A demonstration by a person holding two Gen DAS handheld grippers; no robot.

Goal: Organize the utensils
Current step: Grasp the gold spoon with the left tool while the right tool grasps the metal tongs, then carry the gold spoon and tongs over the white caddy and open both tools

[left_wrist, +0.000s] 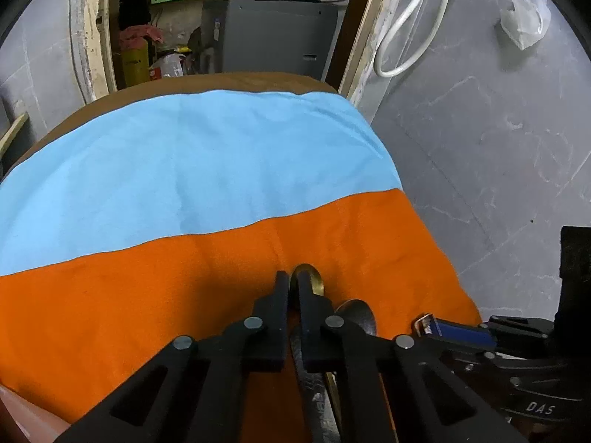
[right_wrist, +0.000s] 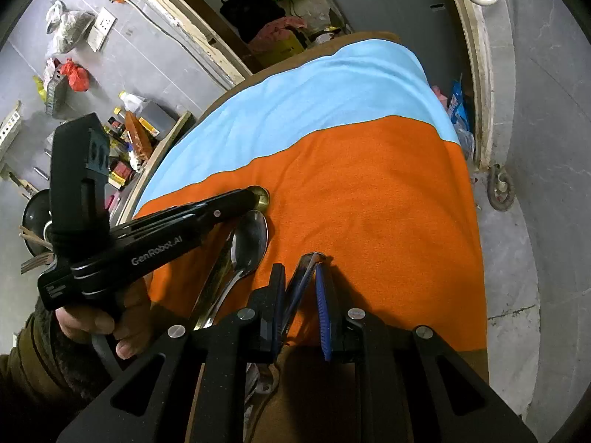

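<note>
Utensils: left gripper (left_wrist: 293, 288) fingers nearly closed around the gold spoon (left_wrist: 314, 277) near its bowl; right gripper (right_wrist: 301, 277) fingers narrow around a blue-handled utensil (right_wrist: 308, 277), type unclear. Silver spoon (right_wrist: 251, 240) lies on the orange cloth (right_wrist: 369, 203) between those two. Thin stiff slippery metal, likely light, grip mid-handle; no container in view
</note>
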